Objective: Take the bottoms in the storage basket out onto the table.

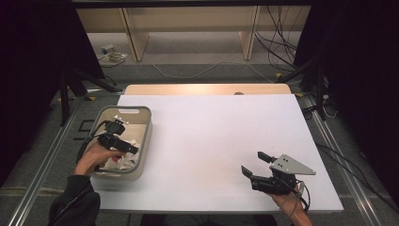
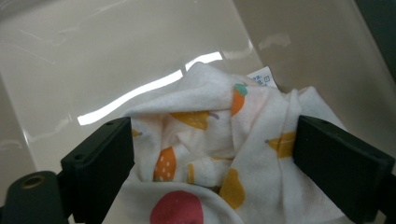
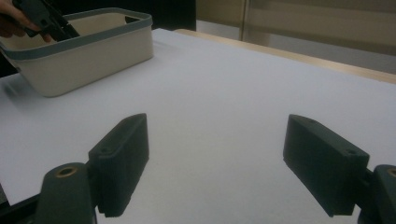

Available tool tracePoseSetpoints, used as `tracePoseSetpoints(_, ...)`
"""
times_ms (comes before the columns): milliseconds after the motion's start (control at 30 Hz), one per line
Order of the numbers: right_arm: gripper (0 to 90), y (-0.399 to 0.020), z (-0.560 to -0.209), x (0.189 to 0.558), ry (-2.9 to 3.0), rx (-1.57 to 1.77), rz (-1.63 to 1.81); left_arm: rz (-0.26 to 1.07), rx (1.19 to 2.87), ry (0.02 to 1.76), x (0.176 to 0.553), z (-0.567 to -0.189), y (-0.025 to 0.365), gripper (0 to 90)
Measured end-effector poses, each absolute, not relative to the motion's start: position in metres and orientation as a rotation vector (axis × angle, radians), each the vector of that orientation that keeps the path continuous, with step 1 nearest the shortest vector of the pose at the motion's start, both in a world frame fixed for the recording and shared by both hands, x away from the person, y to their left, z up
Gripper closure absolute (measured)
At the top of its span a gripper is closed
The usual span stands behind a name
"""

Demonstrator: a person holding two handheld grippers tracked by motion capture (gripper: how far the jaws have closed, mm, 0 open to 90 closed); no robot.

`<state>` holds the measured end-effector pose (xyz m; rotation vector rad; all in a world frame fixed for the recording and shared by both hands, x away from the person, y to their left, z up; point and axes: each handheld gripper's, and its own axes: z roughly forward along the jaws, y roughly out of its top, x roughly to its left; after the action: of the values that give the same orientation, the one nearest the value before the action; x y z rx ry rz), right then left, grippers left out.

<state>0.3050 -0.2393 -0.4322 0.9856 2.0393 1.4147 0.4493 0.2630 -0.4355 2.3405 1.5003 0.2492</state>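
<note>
On the white table (image 1: 211, 141), high view: one beige bin (image 1: 145, 141), left gripper (image 1: 131, 149) dipped inside, right gripper (image 1: 253, 164) released. Left gripper view: jaws spread around one fruit-print cloth (image 2: 219, 140). Right gripper view: jaws gaping, nothing between.

Lab — black curtains (image 1: 28, 56), floor cables (image 1: 277, 42)
</note>
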Motion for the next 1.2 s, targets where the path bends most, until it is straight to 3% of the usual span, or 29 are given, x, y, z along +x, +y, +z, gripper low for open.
tracePoseSetpoints(667,23.5,-0.239,-0.433,0.305,2.045,0.989,1.407,0.134,2.378,1.622,0.459,-0.449,0.259,8.5)
tracePoseSetpoints(867,23.6,-0.239,-0.433,0.305,2.044,0.988,1.404,0.051,2.361,1.63,0.46,-0.451,0.262,16.5)
tracePoseSetpoints(1100,23.8,-0.24,-0.433,0.304,2.042,0.994,1.398,-0.039,2.338,1.581,0.459,-0.451,0.263,39.7)
tracePoseSetpoints(1200,23.9,-0.24,-0.433,0.304,2.042,0.994,1.396,-0.065,2.331,1.567,0.459,-0.451,0.263,45.2)
